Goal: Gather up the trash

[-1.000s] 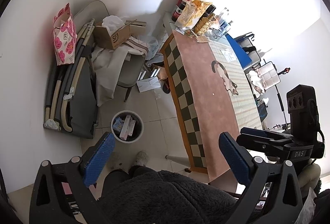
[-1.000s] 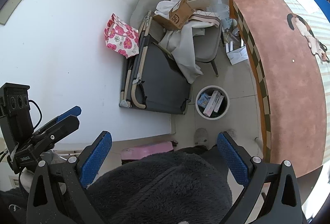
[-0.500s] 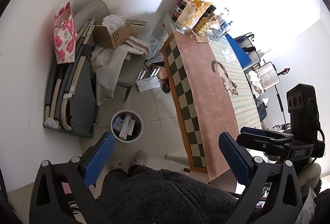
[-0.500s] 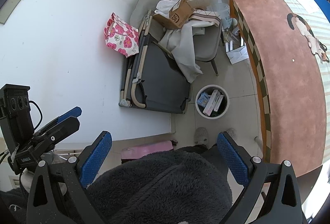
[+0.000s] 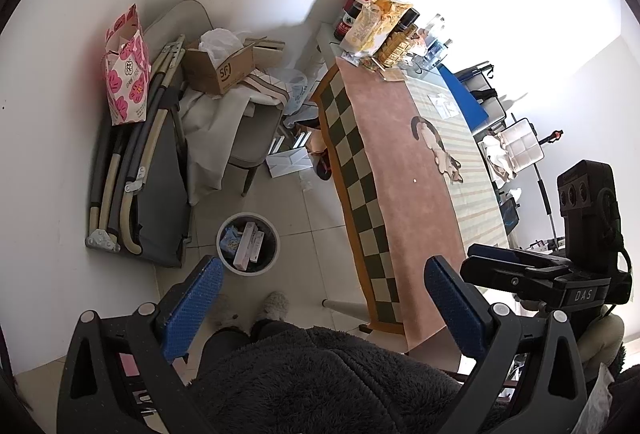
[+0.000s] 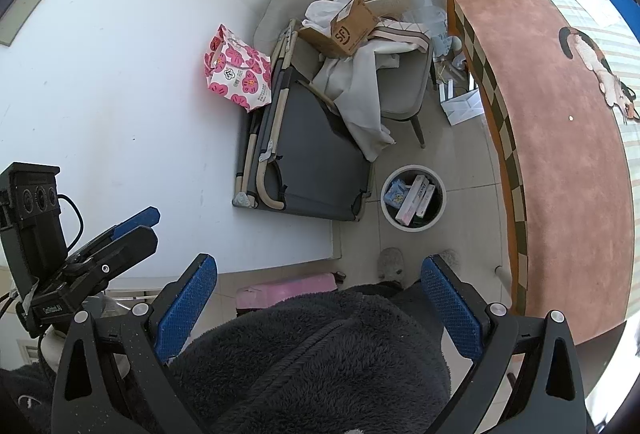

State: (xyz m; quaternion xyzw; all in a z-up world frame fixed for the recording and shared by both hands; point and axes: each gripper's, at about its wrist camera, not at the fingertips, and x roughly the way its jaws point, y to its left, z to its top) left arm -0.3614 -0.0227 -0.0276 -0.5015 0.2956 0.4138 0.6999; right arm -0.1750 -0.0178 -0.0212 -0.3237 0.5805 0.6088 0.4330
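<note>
A round white trash bin (image 5: 247, 243) (image 6: 413, 198) stands on the tiled floor beside the table, holding several boxes and a blue wrapper. My left gripper (image 5: 320, 298) is open and empty, held high above the floor, the bin just beyond its left finger. My right gripper (image 6: 318, 294) is open and empty too, over a dark fleece garment worn by the person. Each gripper shows in the other's view: the right one (image 5: 516, 266) at the right, the left one (image 6: 132, 230) at the left. A tiny white scrap (image 5: 414, 180) (image 6: 570, 118) lies on the table's pink cloth.
A long table (image 5: 400, 170) with a checked edge carries bottles and snack bags (image 5: 380, 26) at its far end. A grey chair (image 5: 248, 138) piled with cloth and a cardboard box (image 5: 224, 68), a folded cot (image 6: 304, 154) and a pink flowered bag (image 5: 126, 78) line the wall. Slippered feet (image 5: 272, 308) stand near the bin.
The left wrist view has shifted very slightly; both grippers stay open and empty, and nothing else has moved.
</note>
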